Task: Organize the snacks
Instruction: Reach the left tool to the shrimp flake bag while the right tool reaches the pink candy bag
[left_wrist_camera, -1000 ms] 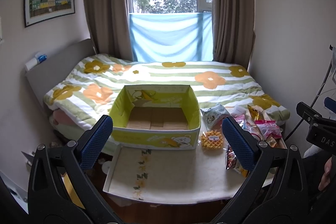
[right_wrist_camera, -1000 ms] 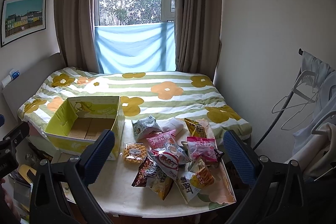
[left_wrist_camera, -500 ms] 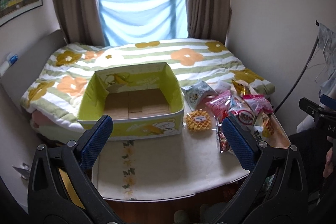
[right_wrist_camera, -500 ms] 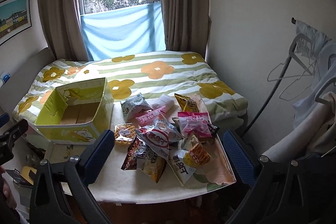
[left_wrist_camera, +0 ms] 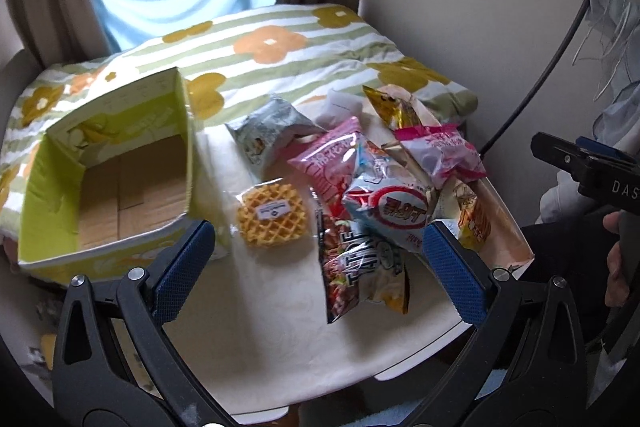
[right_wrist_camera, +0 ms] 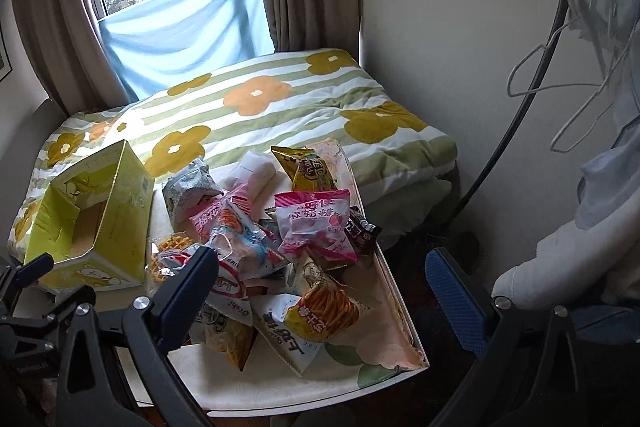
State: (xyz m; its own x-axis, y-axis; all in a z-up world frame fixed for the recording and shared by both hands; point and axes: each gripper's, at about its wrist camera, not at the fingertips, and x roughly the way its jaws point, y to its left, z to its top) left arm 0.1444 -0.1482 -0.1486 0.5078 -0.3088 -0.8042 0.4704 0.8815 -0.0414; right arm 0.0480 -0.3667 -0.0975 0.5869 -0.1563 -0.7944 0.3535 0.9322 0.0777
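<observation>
Both grippers poised over the snack pile, nothing picked yet.

The left gripper [left_wrist_camera: 316,263] and right gripper [right_wrist_camera: 320,291] both stand wide open and empty above the table [left_wrist_camera: 260,339]. The snack packets [left_wrist_camera: 384,183] lie heaped at the table's right, the waffle [left_wrist_camera: 272,215] just beside the empty yellow box [left_wrist_camera: 104,255] at left. Next, I judge: close on one packet and carry it left into the box.

Open yellow-green carton [left_wrist_camera: 108,167], cardboard floor bare, sits at the worktop's left end. Just right of it lies a round waffle in clear wrap [left_wrist_camera: 272,216]. Further right, a loose overlapping heap of snack bags [right_wrist_camera: 280,251]: grey pouch [left_wrist_camera: 268,131], pink packets, gold bag, red-and-white pack, fries bag nearest.
</observation>
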